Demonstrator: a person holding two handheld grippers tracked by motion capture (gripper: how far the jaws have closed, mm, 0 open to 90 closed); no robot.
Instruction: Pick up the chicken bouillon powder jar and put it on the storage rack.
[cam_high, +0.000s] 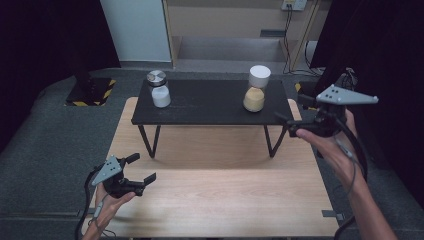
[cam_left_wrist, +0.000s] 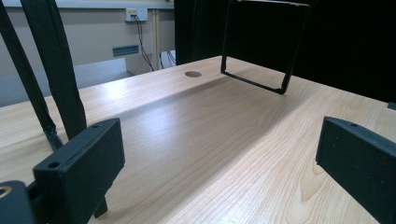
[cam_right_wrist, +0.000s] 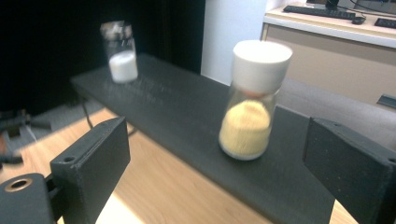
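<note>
Two jars stand on a low black shelf at the back of the wooden table. The right jar has a white cap and yellow grains inside; the right gripper view shows this jar upright on the shelf. On the shelf's left stands a metal-capped jar half full of white powder, blurred in the right gripper view as the far jar. My right gripper hovers open off the shelf's right end, apart from the yellow jar. My left gripper stays open and empty low over the table's front left.
The shelf's thin black legs stand on the table, and the far leg frame rises ahead in the left gripper view. Dark curtains hang on both sides. A power socket with cables sits on the back wall. Grey carpet surrounds the table.
</note>
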